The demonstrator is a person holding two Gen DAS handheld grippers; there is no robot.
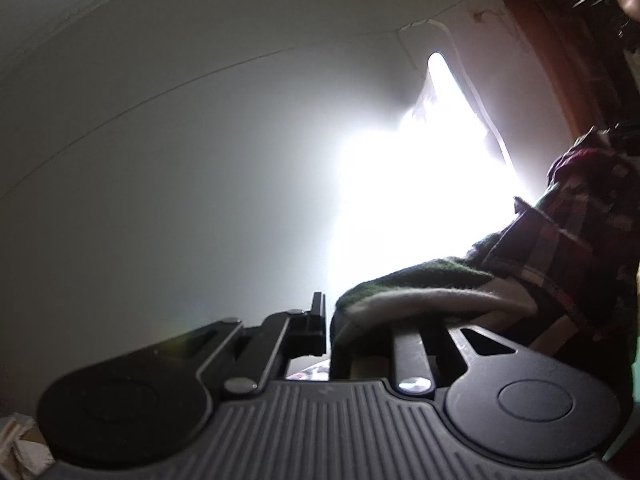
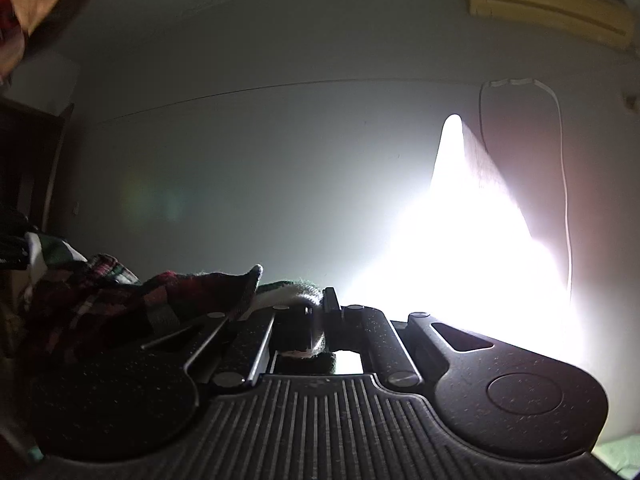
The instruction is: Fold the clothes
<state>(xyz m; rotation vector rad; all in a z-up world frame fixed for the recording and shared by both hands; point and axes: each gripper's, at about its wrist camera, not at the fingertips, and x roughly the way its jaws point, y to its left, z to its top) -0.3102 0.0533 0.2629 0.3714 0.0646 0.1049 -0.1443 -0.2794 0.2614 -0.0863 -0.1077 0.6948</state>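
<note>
A red, green and white plaid garment point(image 1: 560, 248) is held up in the air, and both cameras point up toward the wall and ceiling. In the left wrist view, my left gripper point(image 1: 328, 320) is shut on a green-and-white edge of the cloth, which drapes off to the right. In the right wrist view, my right gripper point(image 2: 320, 312) is shut on another edge of the same plaid garment point(image 2: 100, 308), which hangs off to the left over the gripper body.
A very bright window point(image 2: 460, 240) glares behind both grippers. An air conditioner point(image 2: 548, 0) hangs high on the wall. A dark wooden wardrobe point(image 1: 580, 60) stands at the right of the left wrist view. The person's face point(image 2: 28, 4) shows at top left.
</note>
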